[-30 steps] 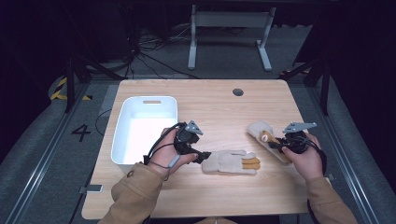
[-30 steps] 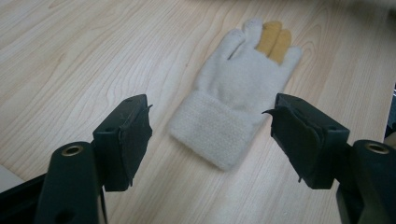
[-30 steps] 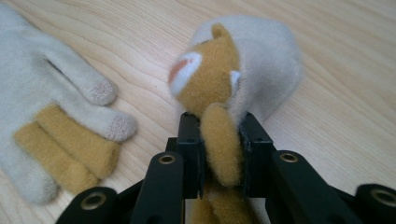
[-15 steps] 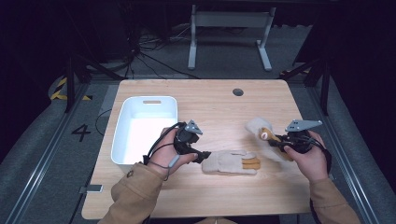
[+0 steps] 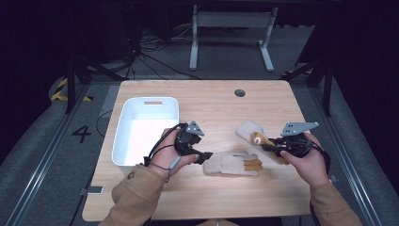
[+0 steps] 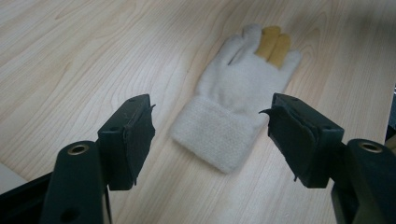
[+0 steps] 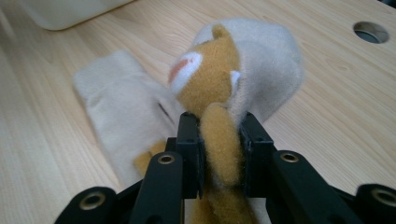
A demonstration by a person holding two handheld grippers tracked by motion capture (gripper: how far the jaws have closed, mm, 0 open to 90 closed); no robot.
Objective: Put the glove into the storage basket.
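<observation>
High view: pale wood table [image 5: 155, 197], white rectangular plastic bin [image 5: 126, 141] at left. A cream knitted glove with tan fingertips [image 5: 230, 164] lies flat mid-table. Left gripper [image 5: 205, 157] sits at its cuff end, likely lined up for a pick. Right gripper [image 5: 264, 146] holds a second cream-and-tan glove [image 5: 251, 134] lifted off the wood.

Left gripper view: jaws spread wide, nothing between the pads; the flat glove's [image 6: 238, 100] ribbed cuff lies just ahead, centred in the gap.

Right gripper view: jaws clenched on the second glove's [image 7: 261, 60] tan finger, the rest bunched above, probably for carrying to the bin [image 7: 65, 11].
</observation>
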